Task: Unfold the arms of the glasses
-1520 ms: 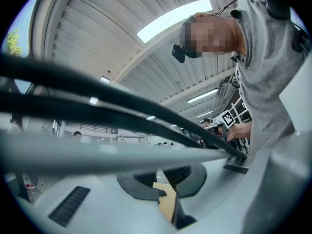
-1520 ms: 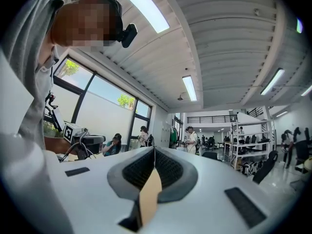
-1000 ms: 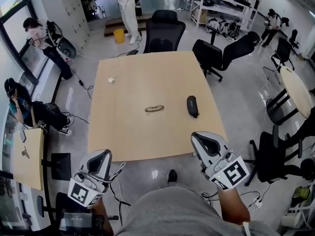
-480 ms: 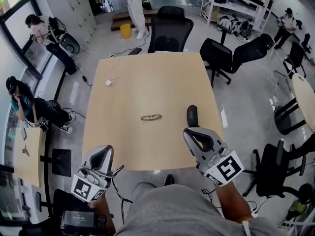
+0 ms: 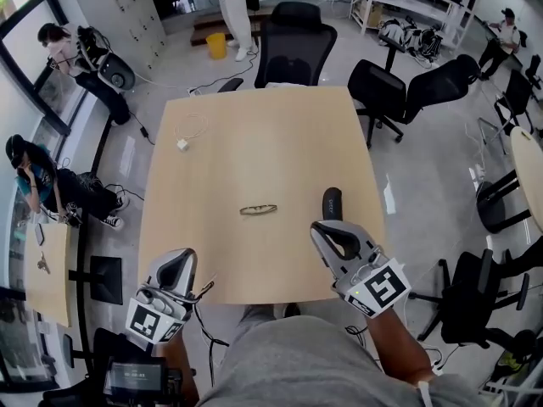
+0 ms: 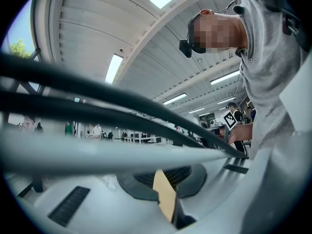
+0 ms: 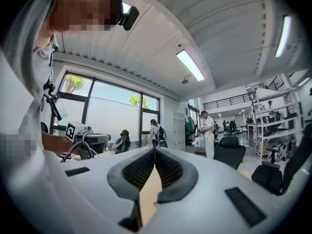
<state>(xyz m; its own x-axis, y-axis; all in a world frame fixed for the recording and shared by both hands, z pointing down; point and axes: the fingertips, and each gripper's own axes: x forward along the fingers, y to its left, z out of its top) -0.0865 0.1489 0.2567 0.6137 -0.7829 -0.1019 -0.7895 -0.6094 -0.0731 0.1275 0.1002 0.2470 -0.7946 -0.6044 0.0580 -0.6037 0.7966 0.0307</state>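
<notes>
A: Since the glasses point(image 5: 258, 209) lie flat mid-desk point(image 5: 212, 168) w/ both arms seemingly folded in, I'd put the task at zero. Agree?
B: Yep, nothing done. Both arms are left to open. Glasses are too small to read the hinges, tho.
A: Tongs?
B: Left tongs point(image 5: 174, 259) hang by the near-left corner, well apart from the glasses. Right tongs point(image 5: 327, 227) are at the near-right side, just beside the case point(image 5: 332, 203), not touching the glasses. Each pair is pressed together w/ nothing pinched; only a sliver of desk shows thru the slit.
A: Count pls.
B: 1 glasses, 1 black case to their right, 1 small white plug point(image 5: 181, 143) w/ cable at the far left, 2 tongs. Off the desk: 3 black chairs point(image 5: 293, 45) past the far edge, 1 more at the right.
A: Next is reach in & grip?
B: Prob. One pair steadies the frame, the other swings an arm out.
</notes>
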